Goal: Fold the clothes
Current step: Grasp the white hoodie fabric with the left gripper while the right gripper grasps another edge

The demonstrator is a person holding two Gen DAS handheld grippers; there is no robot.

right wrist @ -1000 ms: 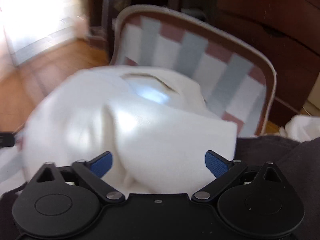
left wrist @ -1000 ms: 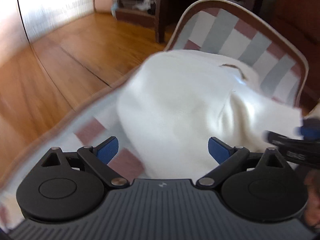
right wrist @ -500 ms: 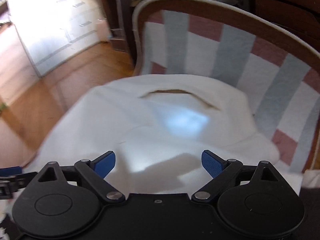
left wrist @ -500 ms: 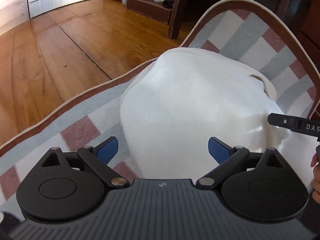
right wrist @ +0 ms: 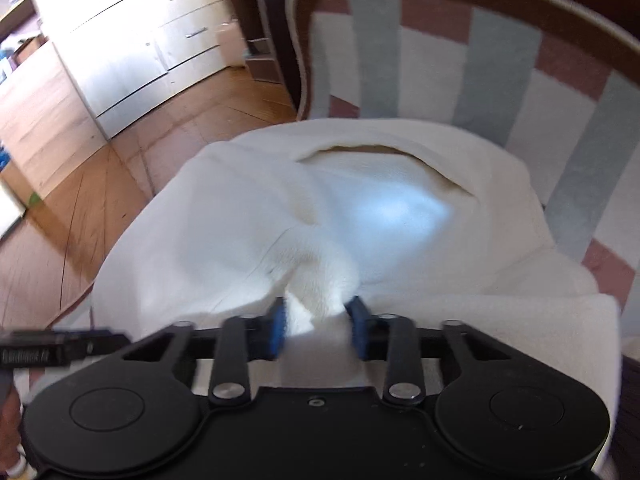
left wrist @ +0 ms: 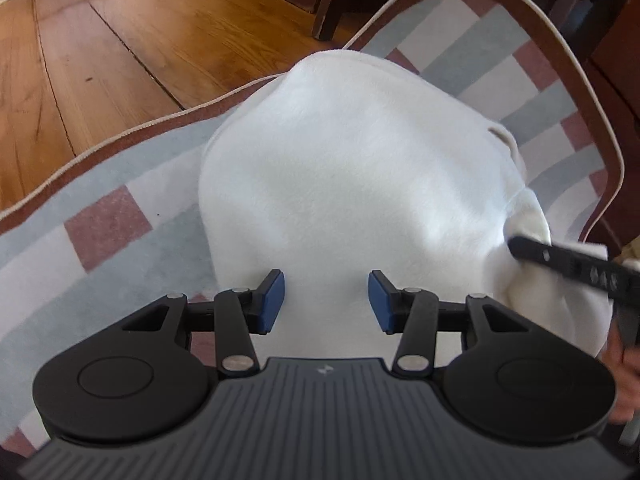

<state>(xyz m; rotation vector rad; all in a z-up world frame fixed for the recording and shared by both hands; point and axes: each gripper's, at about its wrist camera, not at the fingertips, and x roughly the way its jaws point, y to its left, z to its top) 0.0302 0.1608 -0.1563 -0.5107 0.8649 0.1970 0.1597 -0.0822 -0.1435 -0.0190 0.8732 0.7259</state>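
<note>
Honestly the white garment (right wrist: 248, 216) looks soft and floppy, best grabbed at its near hem: right gripper (right wrist: 319, 328) has just been closing and pinches a bunched fold, left gripper (left wrist: 326, 300) has just been closing too, half-spread over the cloth without squeezing it yet

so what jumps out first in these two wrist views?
A big white garment fills the middle of both views, lying on a striped rug whose brown border meets the wooden floor. In the right wrist view the right claw has just been closing and bunches a fold of the cloth between its blue pads. The left claw has also been closing, with the garment's near edge in its gap.
</note>
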